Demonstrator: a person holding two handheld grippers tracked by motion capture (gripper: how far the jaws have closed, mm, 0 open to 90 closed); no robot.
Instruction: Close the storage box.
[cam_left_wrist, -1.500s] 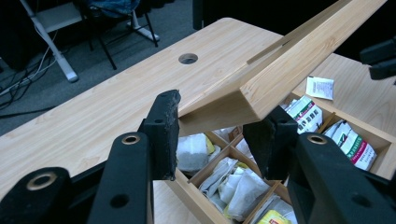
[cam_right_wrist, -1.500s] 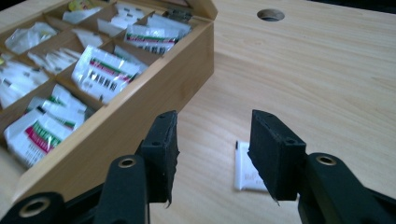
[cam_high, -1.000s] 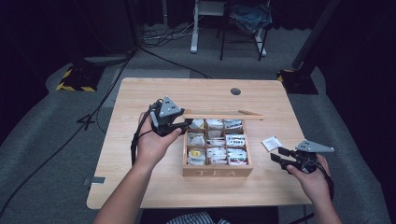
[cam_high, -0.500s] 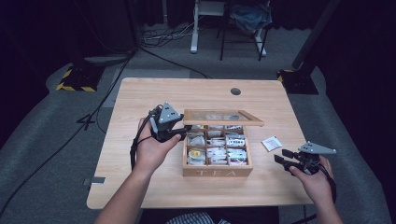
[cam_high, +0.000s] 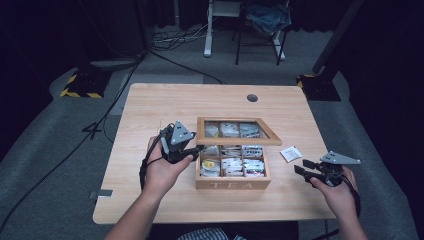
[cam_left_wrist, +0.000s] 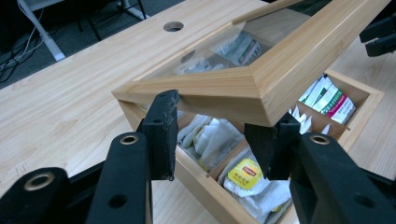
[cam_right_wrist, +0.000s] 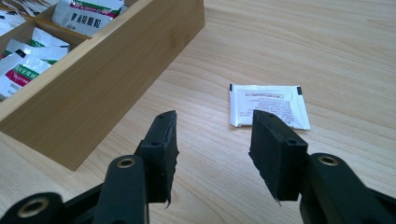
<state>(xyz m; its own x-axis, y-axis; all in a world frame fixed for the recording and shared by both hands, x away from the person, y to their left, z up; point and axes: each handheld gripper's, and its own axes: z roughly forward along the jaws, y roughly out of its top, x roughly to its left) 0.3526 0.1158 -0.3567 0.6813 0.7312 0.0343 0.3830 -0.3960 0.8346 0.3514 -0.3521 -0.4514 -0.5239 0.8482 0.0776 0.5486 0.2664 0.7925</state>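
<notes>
A wooden tea box (cam_high: 232, 184) marked TEA stands mid-table, holding several sachets. Its glass-paned lid (cam_high: 232, 141) hangs tilted, partly lowered over the compartments. My left gripper (cam_high: 196, 150) is at the box's left front, under the lid's near corner. In the left gripper view its jaws (cam_left_wrist: 215, 116) stand apart beneath the lid frame (cam_left_wrist: 261, 70), tips against its underside, not pinching it. A yellow-labelled tea bag (cam_left_wrist: 244, 173) lies in the compartment below. My right gripper (cam_high: 300, 171) hovers open at the right, pointing at a loose white sachet (cam_high: 290, 153) (cam_right_wrist: 268, 105) on the table.
The box's wooden side wall (cam_right_wrist: 107, 79) is close on the left of the right gripper (cam_right_wrist: 217, 123). A round cable hole (cam_high: 252, 98) sits near the table's far edge. Dark floor, cables and a chair lie beyond the table.
The lid has swung down from nearly upright to a tilt over the box. My left gripper has sunk and come nearer along with it. The right gripper has stayed put.
</notes>
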